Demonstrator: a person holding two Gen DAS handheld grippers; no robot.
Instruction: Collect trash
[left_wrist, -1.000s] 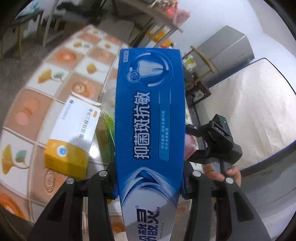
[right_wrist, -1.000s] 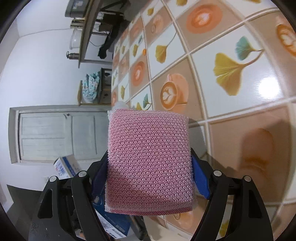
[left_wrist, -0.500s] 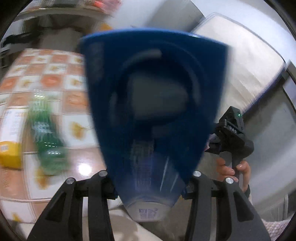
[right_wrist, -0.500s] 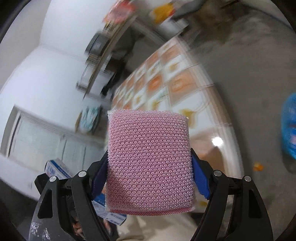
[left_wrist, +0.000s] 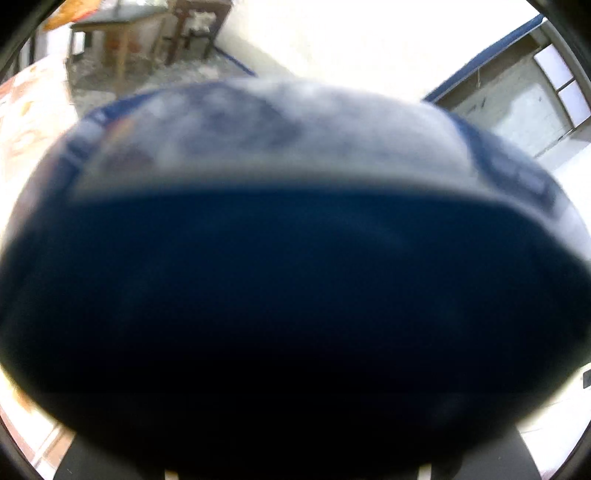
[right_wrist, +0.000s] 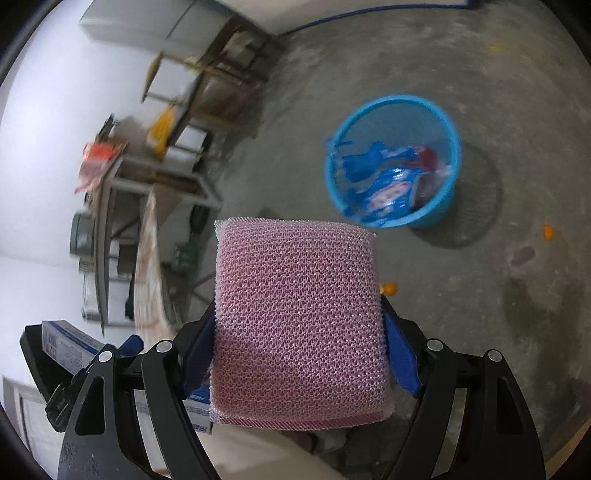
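Observation:
A blue toothpaste box (left_wrist: 295, 277) fills the left wrist view as a dark blur close to the lens and hides that gripper's fingers. In the right wrist view the same box (right_wrist: 70, 345) shows at the lower left, with my left gripper (right_wrist: 122, 354) shut on it. My right gripper (right_wrist: 299, 332) is shut on a pink mesh sponge (right_wrist: 299, 321), its blue pads pressing both sides. Beyond the sponge, up and to the right, a blue bucket (right_wrist: 395, 162) stands on the concrete floor with blue wrappers inside. Both grippers are short of the bucket.
The edge of the tile-patterned table (right_wrist: 147, 266) runs along the left, with cluttered shelves and a desk (right_wrist: 166, 173) behind it. Small orange scraps (right_wrist: 548, 232) lie on the grey floor. A wooden table (left_wrist: 122, 44) stands by the far wall.
Both grippers swung away from the tiled table and down toward the floor. The bucket came fully into the right view. The toothpaste box tipped toward the left lens and now covers it.

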